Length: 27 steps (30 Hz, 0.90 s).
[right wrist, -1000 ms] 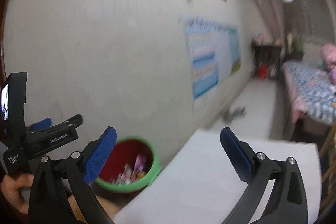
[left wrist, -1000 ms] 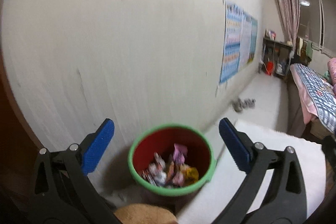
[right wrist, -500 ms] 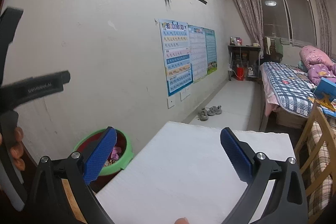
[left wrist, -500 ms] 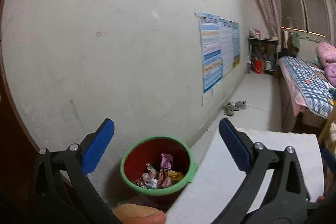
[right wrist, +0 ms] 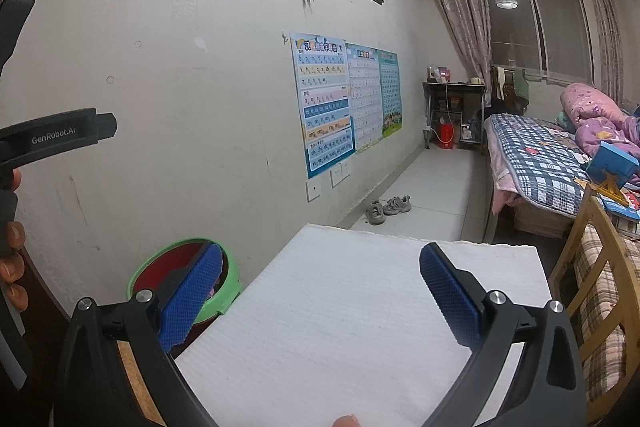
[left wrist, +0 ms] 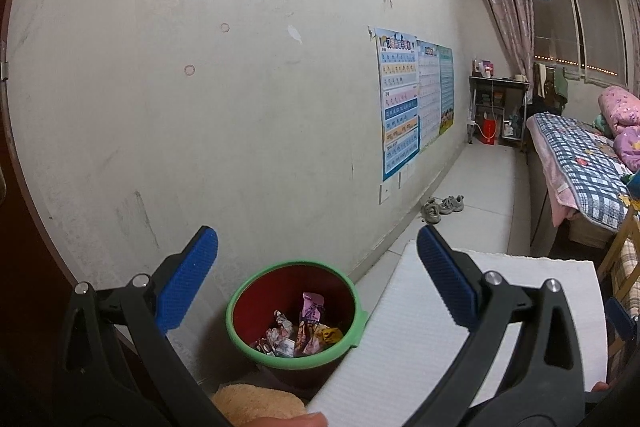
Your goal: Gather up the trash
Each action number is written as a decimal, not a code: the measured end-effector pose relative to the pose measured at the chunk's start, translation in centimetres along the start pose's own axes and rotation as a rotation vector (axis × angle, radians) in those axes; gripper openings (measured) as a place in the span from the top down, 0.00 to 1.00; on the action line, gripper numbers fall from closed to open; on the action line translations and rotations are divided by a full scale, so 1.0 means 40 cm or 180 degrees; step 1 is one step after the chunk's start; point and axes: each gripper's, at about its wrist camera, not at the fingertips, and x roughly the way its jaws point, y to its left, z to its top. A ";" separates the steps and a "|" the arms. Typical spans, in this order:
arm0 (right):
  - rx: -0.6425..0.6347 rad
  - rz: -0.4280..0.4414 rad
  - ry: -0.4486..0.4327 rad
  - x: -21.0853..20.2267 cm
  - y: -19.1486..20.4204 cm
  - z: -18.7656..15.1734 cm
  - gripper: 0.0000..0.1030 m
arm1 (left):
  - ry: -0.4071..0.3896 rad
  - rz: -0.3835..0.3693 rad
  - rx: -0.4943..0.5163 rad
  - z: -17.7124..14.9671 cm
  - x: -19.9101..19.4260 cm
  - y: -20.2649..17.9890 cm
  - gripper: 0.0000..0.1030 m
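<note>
A: Where's the trash?

B: Wrappers [left wrist: 304, 331] lie inside the red bin [left wrist: 294, 311], beside the white worktop [right wrist: 360, 307].

A: Tongs?

B: Left tongs [left wrist: 316, 279] and right tongs [right wrist: 320, 291] both spread apart, empty. I'd worry a careless swing tips the bin.

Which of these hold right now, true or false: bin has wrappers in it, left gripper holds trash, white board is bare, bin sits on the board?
1. The bin holds wrappers. True.
2. The left gripper grips trash. False: open, nothing between its fingers.
3. The white board is bare. True, in what shows.
4. The bin sits on the board. False: it stands beside it, by the wall.
5. The right gripper is shut. False: open.
</note>
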 end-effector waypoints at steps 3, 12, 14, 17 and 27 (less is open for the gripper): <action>-0.0007 0.0009 0.0021 0.004 0.001 -0.001 0.07 | 0.0016 -0.0004 -0.0009 0.001 -0.001 0.004 0.05; -0.0008 0.0002 0.0052 0.002 -0.011 -0.012 0.07 | 0.0062 -0.0005 -0.0043 0.004 0.001 0.010 0.05; 0.0017 -0.0021 0.0088 0.006 -0.019 -0.017 0.07 | 0.0083 -0.0011 -0.0038 0.002 0.004 0.010 0.05; 0.0078 -0.0071 0.0118 0.012 -0.036 -0.021 0.07 | 0.0095 -0.0012 -0.0027 0.002 0.008 0.011 0.05; 0.0086 -0.0113 0.0129 0.015 -0.047 -0.020 0.07 | 0.0127 -0.0029 -0.0007 -0.003 0.012 0.006 0.05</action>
